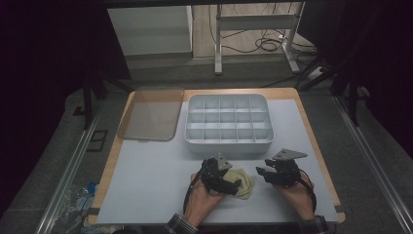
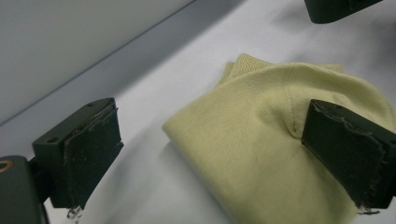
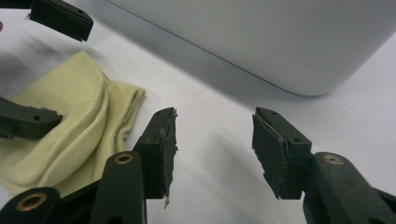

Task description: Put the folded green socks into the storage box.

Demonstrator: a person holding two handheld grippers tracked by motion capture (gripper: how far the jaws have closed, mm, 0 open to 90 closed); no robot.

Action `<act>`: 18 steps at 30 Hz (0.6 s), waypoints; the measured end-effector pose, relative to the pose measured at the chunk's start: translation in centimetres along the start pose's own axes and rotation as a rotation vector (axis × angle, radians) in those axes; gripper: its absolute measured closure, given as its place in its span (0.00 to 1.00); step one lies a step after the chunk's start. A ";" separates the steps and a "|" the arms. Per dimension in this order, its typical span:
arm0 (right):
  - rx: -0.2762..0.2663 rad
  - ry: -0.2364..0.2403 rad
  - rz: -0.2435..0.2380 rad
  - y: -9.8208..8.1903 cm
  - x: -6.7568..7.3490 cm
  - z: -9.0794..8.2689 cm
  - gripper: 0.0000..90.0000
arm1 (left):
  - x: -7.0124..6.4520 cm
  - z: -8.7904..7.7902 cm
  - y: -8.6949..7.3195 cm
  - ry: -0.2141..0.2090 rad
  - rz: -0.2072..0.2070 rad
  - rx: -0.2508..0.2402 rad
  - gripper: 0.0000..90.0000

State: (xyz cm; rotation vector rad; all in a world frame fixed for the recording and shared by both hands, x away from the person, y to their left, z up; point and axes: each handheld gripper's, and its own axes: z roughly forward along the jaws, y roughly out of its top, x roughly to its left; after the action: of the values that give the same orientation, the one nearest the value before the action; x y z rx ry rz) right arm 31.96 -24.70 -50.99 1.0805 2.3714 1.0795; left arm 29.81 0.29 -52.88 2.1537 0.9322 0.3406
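Pale yellow cloth, white divided box, black jaws, plaid sleeve

Dim in the high view, with heavy black falloff down both sides and along the top. Brightest at the far floor beyond the table, lit from above and behind. Muddy, low in contrast, slightly soft throughout; divider box readable but flat, clear lid faintly sheened without hard glare. Much brighter in the two gripper views, evenly lit on white. Soft grey shadows thrown beside the yellow cloth and under the box wall. Sharp on knit texture and frayed pads; blurred toward the near bottom corners. No strong edge distortion noticed.
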 end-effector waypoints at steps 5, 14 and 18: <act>-0.013 0.039 0.006 0.1 0.2 -0.4 0.62 | 0.7 -1.2 -0.3 0.002 -0.005 -0.012 0.06; -0.015 0.124 0.010 0.3 1.4 -1.1 0.89 | 2.4 -2.9 -2.0 0.023 -0.032 -0.008 0.10; -0.020 0.155 -0.004 0.6 2.2 -1.4 0.95 | 2.7 -3.3 -2.6 0.018 -0.048 -0.010 0.10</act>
State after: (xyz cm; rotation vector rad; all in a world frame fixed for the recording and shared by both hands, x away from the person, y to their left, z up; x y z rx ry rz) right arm 30.05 -23.51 -49.63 1.0189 2.4744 1.2243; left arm 28.72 5.20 -52.68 2.1188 0.9888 0.3412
